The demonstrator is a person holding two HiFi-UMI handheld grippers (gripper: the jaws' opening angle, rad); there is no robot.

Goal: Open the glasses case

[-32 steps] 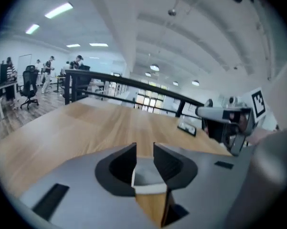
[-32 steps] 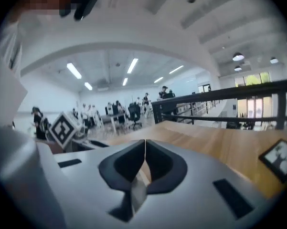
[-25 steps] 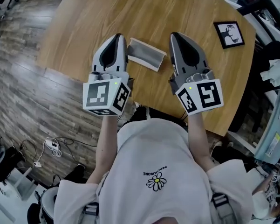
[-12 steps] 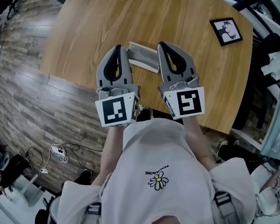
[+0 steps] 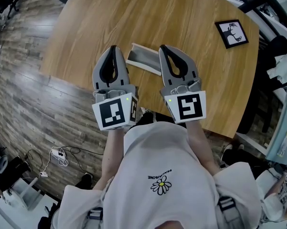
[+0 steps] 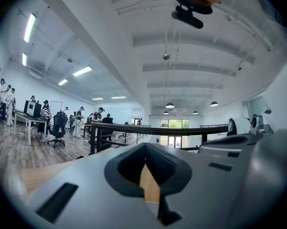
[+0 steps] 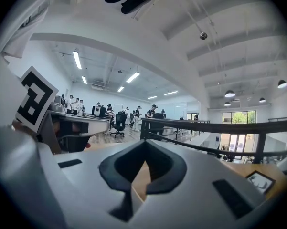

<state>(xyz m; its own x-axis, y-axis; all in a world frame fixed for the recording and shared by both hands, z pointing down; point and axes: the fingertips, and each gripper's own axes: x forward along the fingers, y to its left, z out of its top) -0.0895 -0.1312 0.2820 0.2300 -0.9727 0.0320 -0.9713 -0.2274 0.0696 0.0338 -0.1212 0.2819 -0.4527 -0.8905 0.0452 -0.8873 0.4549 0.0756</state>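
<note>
**A:** Left to right, then: how far along?

**B:** Starting with the left gripper (image 5: 112,49): shut tight, with nothing pinched. Held level over the near edge of the table (image 5: 157,13).

**A:** And in the middle?

**B:** Next, the case (image 5: 143,58). Lying flat on the wood between the two tools, just by their tips. Gripped by neither. Partly hidden at its right end.

**A:** Open or closed?

**B:** Hard to call from the head view. Looks like a low grey slab with a pale rim and no lid standing up. Possibly closed, possibly folded out flat. Not to be made out in either gripper view, so no help there.

**A:** Then the right side?

**B:** Right gripper (image 5: 163,49): likewise closed on nothing. Held level, just beside the case's right end. Further right, a frame (image 5: 231,32), well apart and no part of the job.

**A:** So, the verdict?

**B:** Fits a case lying shut. Fits equally one laid open and let go. Cannot settle which from here. Nothing held on either side, and no sure contact with the case.
</note>
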